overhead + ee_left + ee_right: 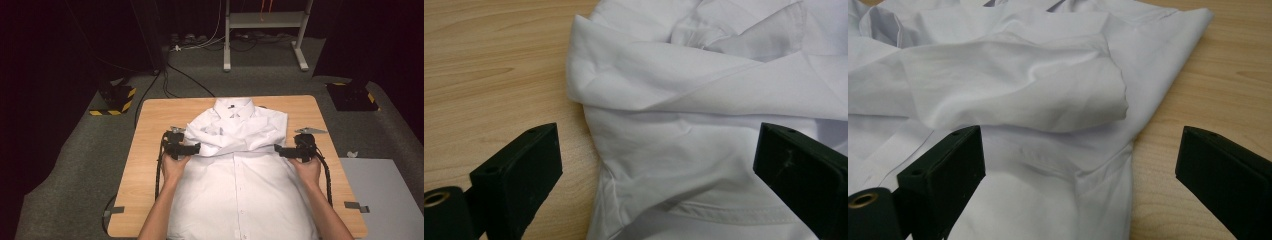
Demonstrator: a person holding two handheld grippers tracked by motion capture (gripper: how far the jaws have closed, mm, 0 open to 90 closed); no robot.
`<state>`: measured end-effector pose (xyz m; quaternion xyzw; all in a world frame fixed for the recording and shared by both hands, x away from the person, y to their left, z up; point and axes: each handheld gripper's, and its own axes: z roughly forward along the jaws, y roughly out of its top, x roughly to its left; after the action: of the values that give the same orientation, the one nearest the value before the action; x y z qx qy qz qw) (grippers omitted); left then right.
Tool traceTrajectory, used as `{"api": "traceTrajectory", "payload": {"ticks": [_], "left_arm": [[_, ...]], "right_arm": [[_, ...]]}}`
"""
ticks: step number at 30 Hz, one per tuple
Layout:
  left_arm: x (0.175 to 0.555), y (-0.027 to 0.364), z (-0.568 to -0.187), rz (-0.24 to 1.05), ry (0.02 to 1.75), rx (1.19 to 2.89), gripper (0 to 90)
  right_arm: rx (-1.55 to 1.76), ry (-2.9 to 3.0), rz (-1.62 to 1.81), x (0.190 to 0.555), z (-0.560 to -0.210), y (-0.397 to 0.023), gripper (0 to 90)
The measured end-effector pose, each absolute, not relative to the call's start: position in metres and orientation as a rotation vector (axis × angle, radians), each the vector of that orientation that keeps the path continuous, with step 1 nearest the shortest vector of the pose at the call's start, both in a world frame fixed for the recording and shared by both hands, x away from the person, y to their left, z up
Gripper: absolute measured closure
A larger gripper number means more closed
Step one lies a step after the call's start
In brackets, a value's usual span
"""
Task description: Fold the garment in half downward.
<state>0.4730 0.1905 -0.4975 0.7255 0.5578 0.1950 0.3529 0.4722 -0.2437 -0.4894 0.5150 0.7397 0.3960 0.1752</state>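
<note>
Lying white shirt (240, 170), sleeves folded

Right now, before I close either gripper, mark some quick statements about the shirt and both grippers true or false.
1. Both sleeves lie folded across the chest of the white dress shirt. True.
2. The left gripper is shut on cloth. False: its jaws stand open at the shirt's edge.
3. The right gripper is open. True.
4. The collar points toward the person. False: it lies at the far end of the wooden table.
</note>
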Motion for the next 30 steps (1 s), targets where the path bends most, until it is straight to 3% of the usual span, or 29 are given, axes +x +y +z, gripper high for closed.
{"api": "traceTrajectory", "payload": {"ticks": [30], "left_arm": [[0.526,0.171,-0.502,0.482,1.506,1.938,6.1]], "right_arm": [[1.564,2.077,1.033,0.541,-0.489,-0.236,6.5]]}}
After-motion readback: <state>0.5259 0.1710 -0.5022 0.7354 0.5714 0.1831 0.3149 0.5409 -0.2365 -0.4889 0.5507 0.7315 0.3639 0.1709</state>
